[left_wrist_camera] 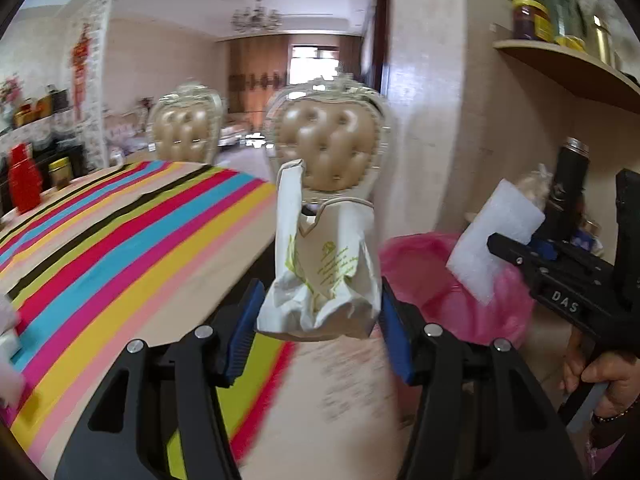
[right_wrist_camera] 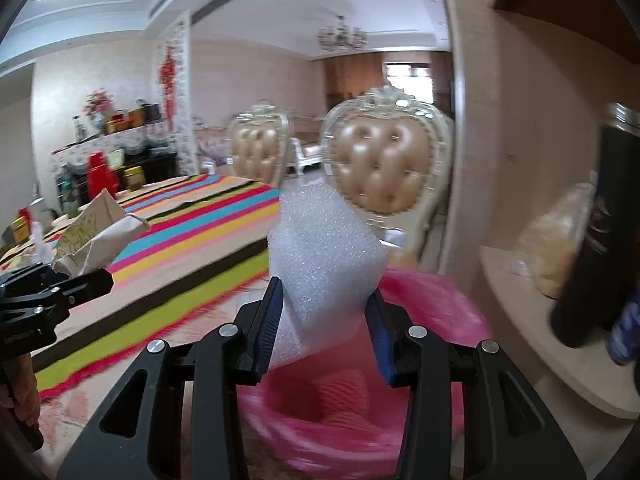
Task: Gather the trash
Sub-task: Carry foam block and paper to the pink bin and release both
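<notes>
The right tool is clamped on a foam piece above the pink bin just below it, ready to drop, while the left tool clamps a paper bag.

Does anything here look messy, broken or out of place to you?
Nothing looks spilled or broken. The crumpled white paper bag with green print in the left gripper is creased, as trash would be. The white foam block in the right gripper hangs above the pink-lined bin.
</notes>
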Demonstrator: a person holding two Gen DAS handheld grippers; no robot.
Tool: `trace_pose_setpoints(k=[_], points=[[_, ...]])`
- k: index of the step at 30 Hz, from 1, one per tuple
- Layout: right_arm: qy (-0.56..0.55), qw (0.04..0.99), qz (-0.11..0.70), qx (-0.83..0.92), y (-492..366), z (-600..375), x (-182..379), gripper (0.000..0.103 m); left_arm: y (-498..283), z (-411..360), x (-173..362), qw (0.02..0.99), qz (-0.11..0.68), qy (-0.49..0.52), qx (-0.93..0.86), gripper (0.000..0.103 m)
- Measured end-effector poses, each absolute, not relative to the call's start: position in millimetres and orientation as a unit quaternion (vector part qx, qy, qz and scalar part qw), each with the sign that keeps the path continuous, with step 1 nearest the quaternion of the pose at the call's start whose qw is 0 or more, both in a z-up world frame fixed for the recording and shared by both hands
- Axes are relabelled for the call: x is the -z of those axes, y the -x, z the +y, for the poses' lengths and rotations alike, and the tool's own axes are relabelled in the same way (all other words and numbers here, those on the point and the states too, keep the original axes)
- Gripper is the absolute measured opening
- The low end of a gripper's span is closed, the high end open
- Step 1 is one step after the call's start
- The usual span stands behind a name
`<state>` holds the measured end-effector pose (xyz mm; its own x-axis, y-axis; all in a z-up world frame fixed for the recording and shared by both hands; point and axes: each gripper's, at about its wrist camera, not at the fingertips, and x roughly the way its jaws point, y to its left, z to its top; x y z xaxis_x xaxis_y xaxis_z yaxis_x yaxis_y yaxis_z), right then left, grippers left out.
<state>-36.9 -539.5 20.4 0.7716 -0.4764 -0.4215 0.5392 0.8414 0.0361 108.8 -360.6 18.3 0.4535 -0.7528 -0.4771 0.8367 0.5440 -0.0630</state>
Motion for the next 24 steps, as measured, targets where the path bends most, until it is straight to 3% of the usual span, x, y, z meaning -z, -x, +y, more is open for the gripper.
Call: trace_pose_setpoints(k=[11,14,24], points=[[-0.103,0.915,0.213,0.326,66,-595,-5,0.042,-86,-452,-1,0.792,0.247,-0.105,0.549,0.052],[-0.112,0.913,0.215,0.328,66,-604,1,0.042,-84,-474,6,0.778,0.255,-0.109,0.564,0.045],[-0.140,0.909,0.227,0.321,71,-616,20,0.042,-96,-506,41,0.775,0.291,-0.127,0.546,0.045]])
